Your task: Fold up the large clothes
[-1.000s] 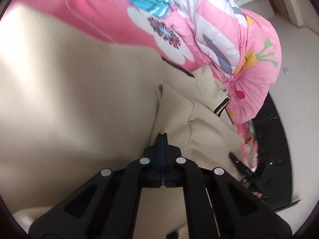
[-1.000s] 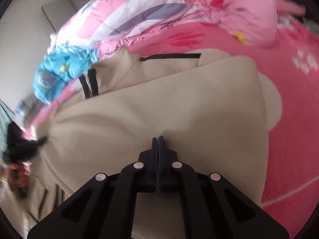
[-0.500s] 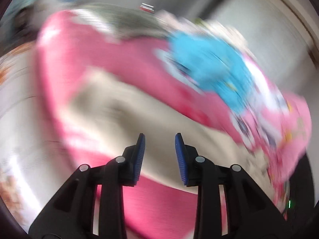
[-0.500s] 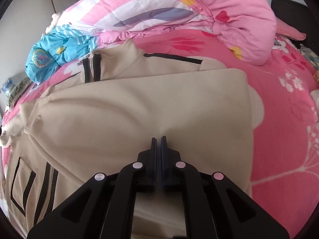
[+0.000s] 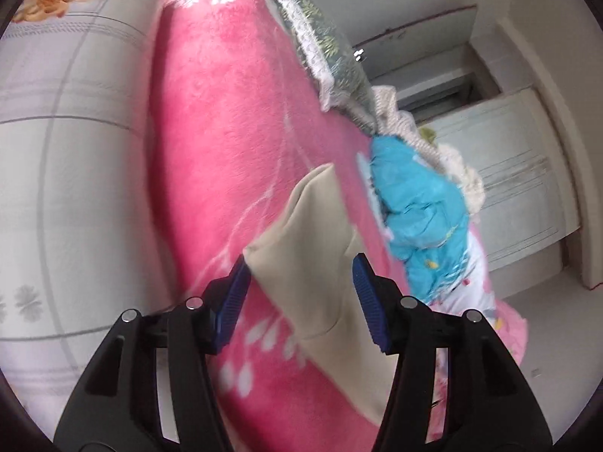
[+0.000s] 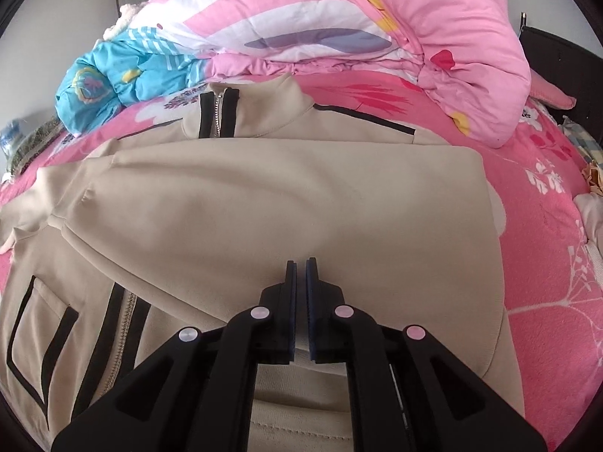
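A beige zip jacket [image 6: 282,196] with black trim lies on the pink blanket [image 6: 546,263], collar [image 6: 260,113] at the far side, and one side is folded across its front. My right gripper [image 6: 300,263] hovers over the folded panel. Its jaws are opening, just a narrow slit apart, with no cloth pinched between them. In the left wrist view a beige sleeve end [image 5: 312,233] lies flat on the pink blanket [image 5: 233,132]. My left gripper [image 5: 299,263] is over it with its jaws opening wide. The blue pads [image 5: 233,293] do not touch the cloth.
A rolled pink and white quilt [image 6: 377,19] and a blue bundle [image 6: 113,83] line the far side of the bed. Beyond the blue bundle [image 5: 422,203] stands a white cabinet [image 5: 508,173]. A white flowered sheet [image 5: 75,150] borders the blanket, with a dark headboard [image 6: 557,64] at right.
My left gripper has swung from the jacket's body to the sleeve end, rolling and going from shut to wide open. The right gripper drew back a little and its pads parted slightly.
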